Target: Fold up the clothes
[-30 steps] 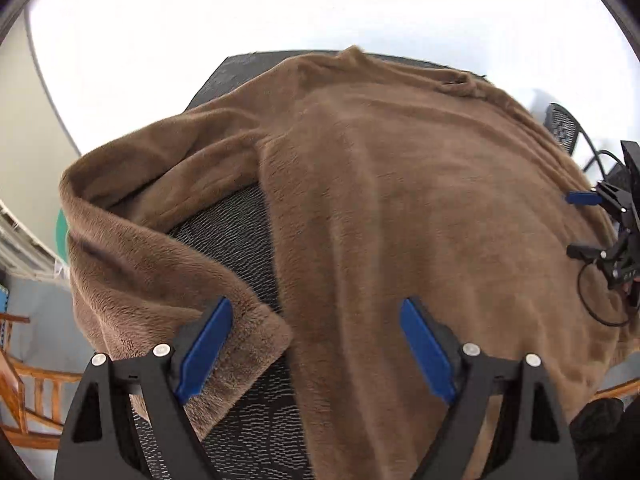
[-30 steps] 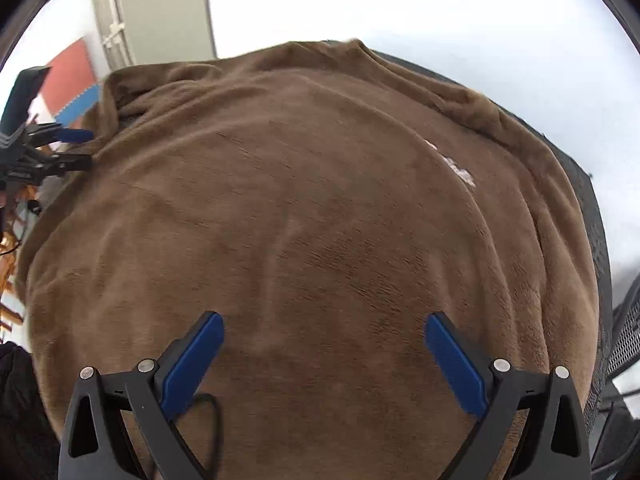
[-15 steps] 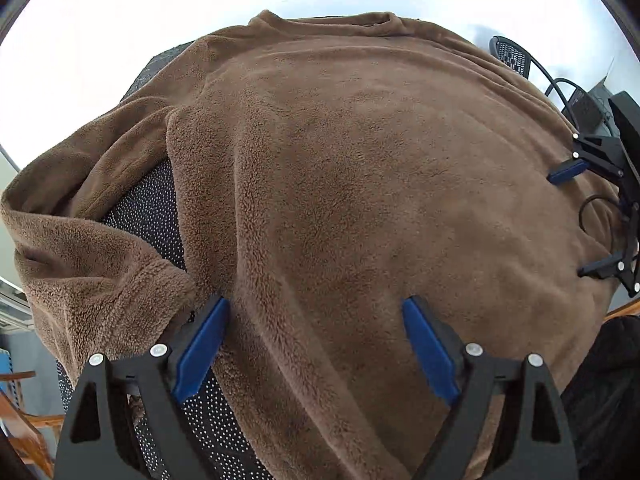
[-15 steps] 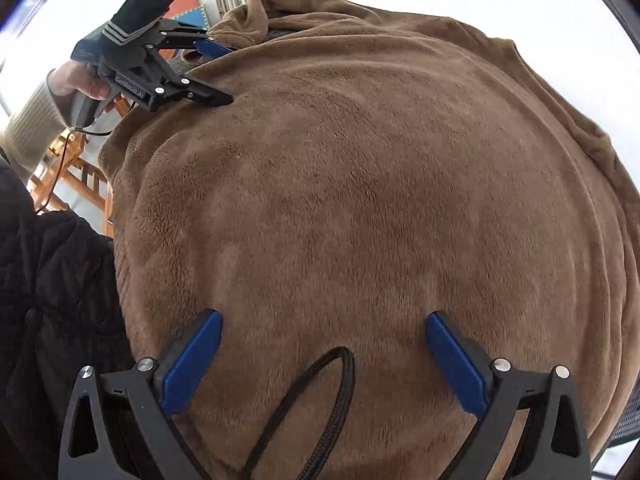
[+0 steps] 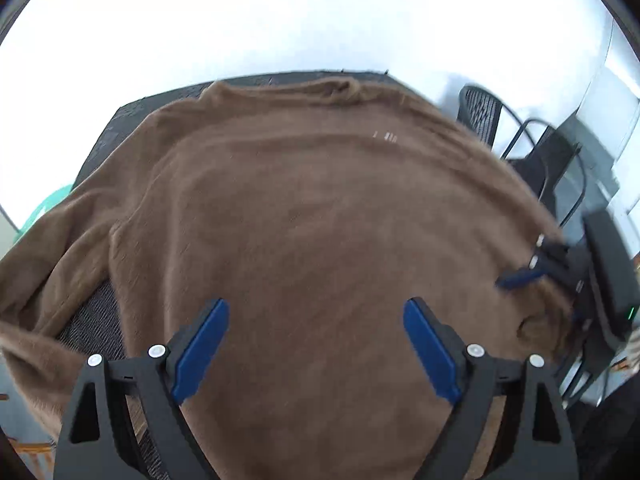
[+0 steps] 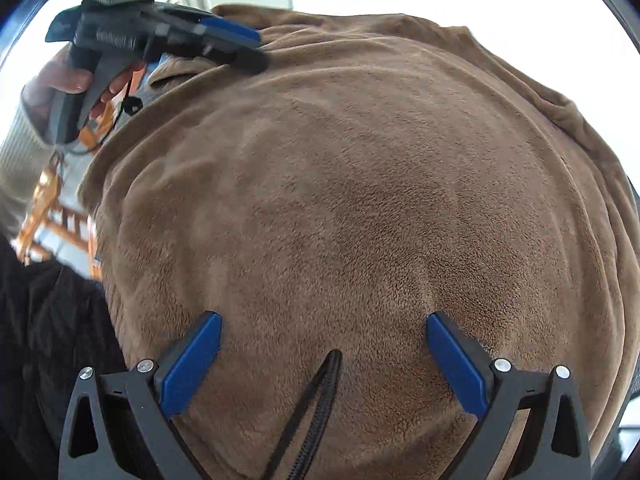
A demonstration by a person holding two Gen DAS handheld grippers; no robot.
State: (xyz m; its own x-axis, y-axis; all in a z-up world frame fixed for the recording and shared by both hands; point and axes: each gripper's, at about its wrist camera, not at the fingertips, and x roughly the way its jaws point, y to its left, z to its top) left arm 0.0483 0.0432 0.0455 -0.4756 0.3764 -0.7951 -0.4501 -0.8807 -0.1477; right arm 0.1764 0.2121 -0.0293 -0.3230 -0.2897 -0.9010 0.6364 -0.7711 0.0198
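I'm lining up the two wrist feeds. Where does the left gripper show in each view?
Left wrist: the left gripper fills the bottom, fingers spread over the brown fleece top.
Right wrist: upper left, held in a hand, touching the top's edge.
Shared landmark: the top's neckline.

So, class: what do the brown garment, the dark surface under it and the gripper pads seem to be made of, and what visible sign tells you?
Garment: looks like soft fleece or plush, matte, with a short fuzzy nap and gentle creases.
Surface: probably woven mesh or textured fabric; fine speckled weave, dark grey.
Pads: likely smooth blue plastic or rubber, even colour, slight sheen.
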